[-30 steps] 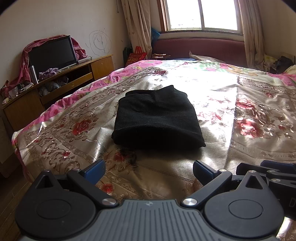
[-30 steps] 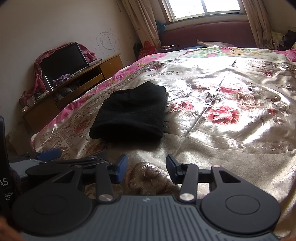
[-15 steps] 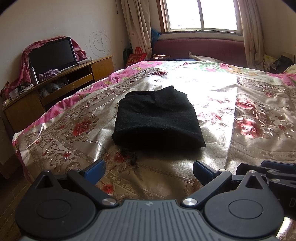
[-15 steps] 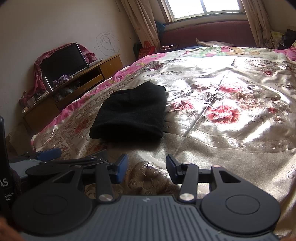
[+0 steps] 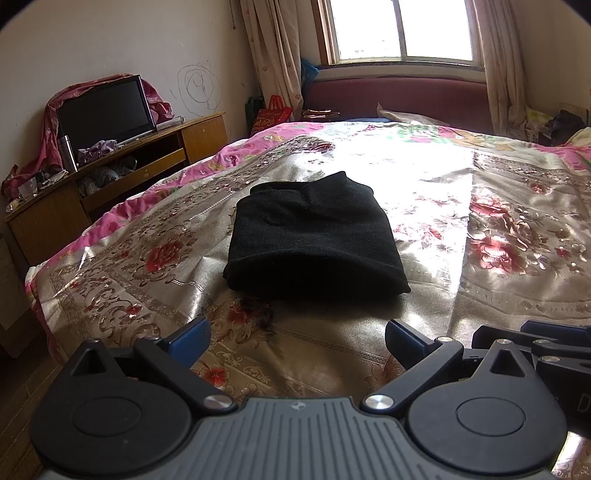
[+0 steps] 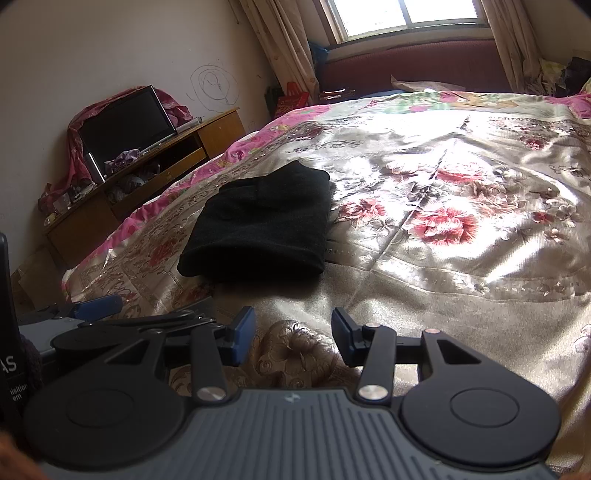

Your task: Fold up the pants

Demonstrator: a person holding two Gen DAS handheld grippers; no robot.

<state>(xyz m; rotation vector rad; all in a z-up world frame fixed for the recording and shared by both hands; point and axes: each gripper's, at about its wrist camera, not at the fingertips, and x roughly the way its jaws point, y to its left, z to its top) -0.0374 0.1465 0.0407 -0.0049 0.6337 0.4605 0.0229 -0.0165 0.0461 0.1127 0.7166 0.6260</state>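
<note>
Change: nothing is shifting over the past second.
Pants [image 5: 314, 236]: lying folded on the bed [image 5: 480, 280]; task looking finished.
Left tongs [image 5: 295, 341]: hovering spread, empty, short of the pants.
Right tongs [image 6: 293, 334]: likewise.

- One pair of black pants [image 5: 314, 236], folded into a single bundle on the bed.
- One bed, under one floral satin bedspread [image 5: 480, 206].
- Two grippers: the left gripper [image 5: 295, 341] and the right gripper [image 6: 293, 334], each with two fingers set apart.
- One television [image 5: 105, 110] on one wooden cabinet [image 5: 199, 134].
- One window [image 5: 402, 29], two curtains.
- One red bag [image 5: 271, 114].
</note>
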